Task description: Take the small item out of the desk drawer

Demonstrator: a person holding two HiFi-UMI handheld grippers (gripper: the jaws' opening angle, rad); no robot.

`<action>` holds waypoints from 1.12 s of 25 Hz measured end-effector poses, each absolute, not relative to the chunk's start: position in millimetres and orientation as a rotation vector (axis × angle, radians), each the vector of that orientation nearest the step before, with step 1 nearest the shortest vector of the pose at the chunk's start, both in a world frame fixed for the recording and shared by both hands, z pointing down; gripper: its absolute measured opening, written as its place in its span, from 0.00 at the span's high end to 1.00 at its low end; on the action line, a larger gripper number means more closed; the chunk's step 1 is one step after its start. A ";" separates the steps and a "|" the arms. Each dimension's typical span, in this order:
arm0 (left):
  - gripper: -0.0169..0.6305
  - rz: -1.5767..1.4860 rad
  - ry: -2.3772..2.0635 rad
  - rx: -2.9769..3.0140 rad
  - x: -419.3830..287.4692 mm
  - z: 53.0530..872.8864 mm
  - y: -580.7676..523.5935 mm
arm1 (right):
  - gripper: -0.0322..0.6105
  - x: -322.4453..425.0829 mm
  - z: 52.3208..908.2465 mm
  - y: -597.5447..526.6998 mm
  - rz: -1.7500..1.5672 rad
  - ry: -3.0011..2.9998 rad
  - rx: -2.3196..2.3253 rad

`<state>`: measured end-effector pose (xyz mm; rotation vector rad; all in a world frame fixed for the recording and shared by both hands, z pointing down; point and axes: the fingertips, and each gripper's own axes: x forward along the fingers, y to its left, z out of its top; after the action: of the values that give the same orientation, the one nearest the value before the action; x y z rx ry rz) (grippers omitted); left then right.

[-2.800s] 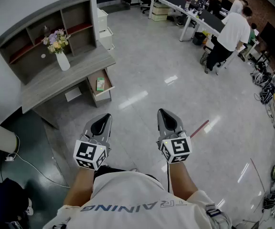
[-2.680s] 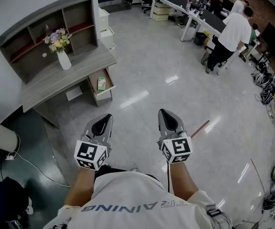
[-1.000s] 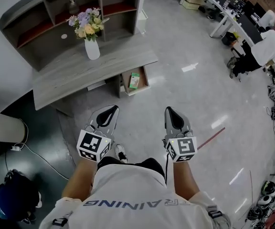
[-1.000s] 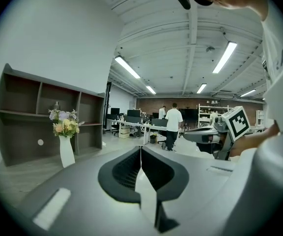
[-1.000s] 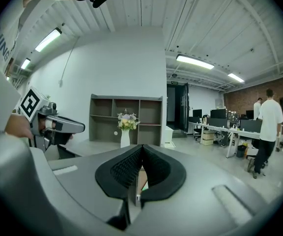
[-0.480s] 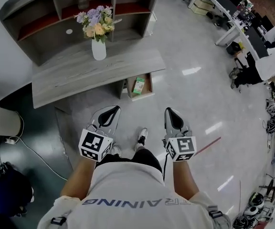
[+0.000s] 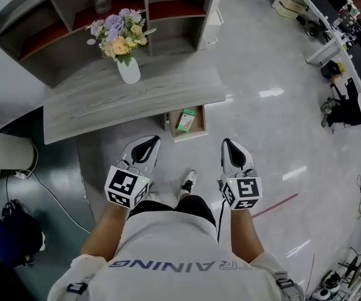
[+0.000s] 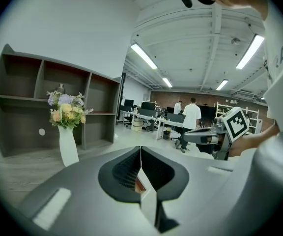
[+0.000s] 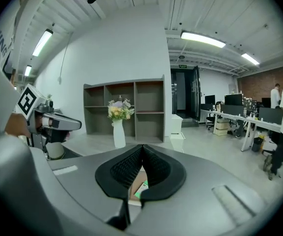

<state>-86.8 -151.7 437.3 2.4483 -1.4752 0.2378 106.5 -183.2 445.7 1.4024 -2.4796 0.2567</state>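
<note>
A small green-and-white box [image 7: 185,119] lies in the open drawer [image 7: 197,129] that sticks out from under the grey wooden desk [image 7: 105,99]. Both grippers are held low over the floor, short of the drawer. My left gripper [image 7: 148,144] is shut and empty, below and left of the drawer. My right gripper [image 7: 230,147] is shut and empty, below and right of it. In the right gripper view the green box [image 9: 142,188] shows through the gap under the closed jaws, with my left gripper [image 9: 58,123] at the left. The left gripper view has my right gripper [image 8: 200,135] at the right.
A white vase of flowers [image 7: 128,68] stands on the desk in front of a grey shelf unit [image 7: 74,17]. A pale cylinder [image 7: 2,152], a floor cable [image 7: 55,196] and a dark bag [image 7: 8,243] lie at the left. Office desks [image 7: 331,24] stand far right. My shoe [image 7: 187,182] is on the shiny floor.
The person has walked up to the desk, so desk and open drawer now sit much nearer, just beyond the grippers. Both grippers stay shut and side by side.
</note>
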 end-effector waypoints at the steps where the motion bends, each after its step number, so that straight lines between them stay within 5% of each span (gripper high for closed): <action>1: 0.99 0.240 -1.484 2.438 -80.3 438.9 -162.3 | 0.93 115.6 451.7 -193.7 0.269 -2.477 1.395; 13: 0.99 0.314 -1.554 2.287 -45.1 479.2 -244.0 | 0.92 149.8 535.0 -286.0 0.437 -2.453 1.244; 21: 0.99 0.358 -1.474 2.281 -57.6 502.1 -250.5 | 0.54 112.6 595.3 -285.2 0.675 -2.336 1.160; 28: 0.99 0.408 -1.482 2.198 -90.1 527.9 -236.4 | 0.40 74.2 694.5 -282.9 0.876 -2.181 1.179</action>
<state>-90.1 -236.4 527.9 2.1981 -1.4818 0.4082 74.2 -282.9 694.5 1.1790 -2.1813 0.8758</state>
